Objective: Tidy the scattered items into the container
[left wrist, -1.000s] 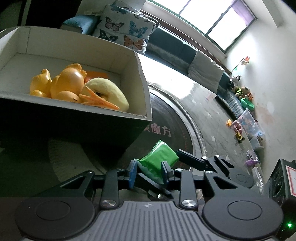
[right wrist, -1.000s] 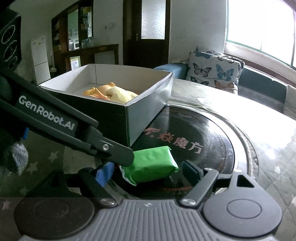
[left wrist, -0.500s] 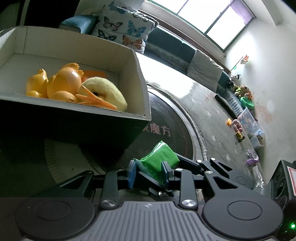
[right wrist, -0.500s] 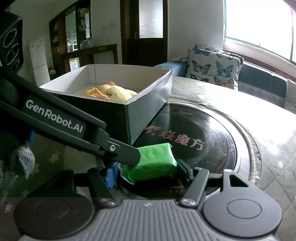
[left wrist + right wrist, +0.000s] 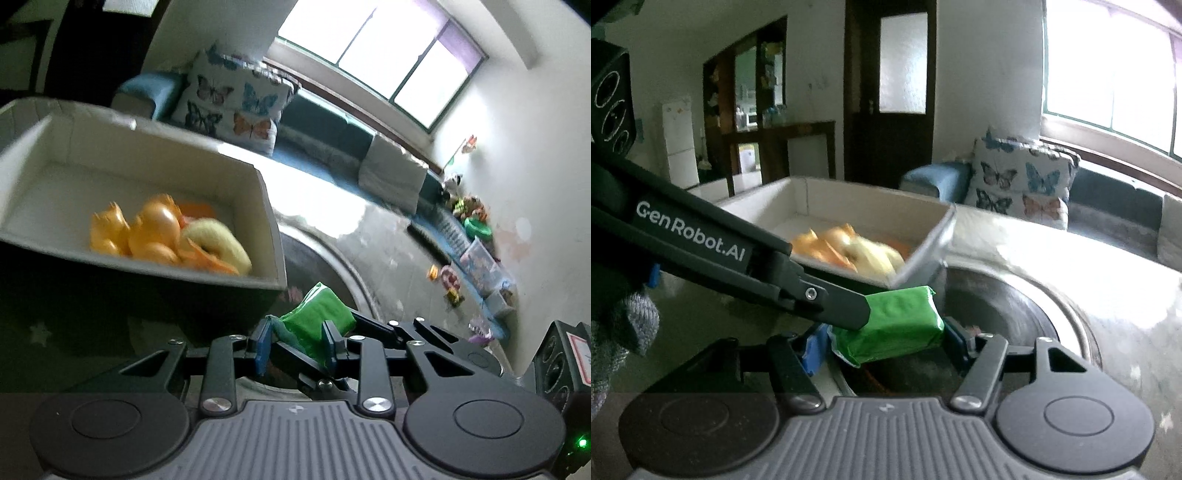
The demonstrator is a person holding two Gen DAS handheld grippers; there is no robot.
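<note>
Both grippers pinch one green packet: right gripper jaws clamp its ends, long axis running left-right; left gripper jaws pinch its near-left end. Packet sits lifted just near-right of the box. Box holds orange toys and a yellow plush, blurred.

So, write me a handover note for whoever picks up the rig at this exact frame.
Left tool: shut on the green packet.
Right tool: also shut on the green packet, gripping it end to end.
The packet looks lifted, beside the near corner of the box, not yet over it.
Done: yellow toys already lie in the box.
Left: carry the packet over the rim and release with both tools. Frames are motion-blurred, so check for other stray items.
</note>
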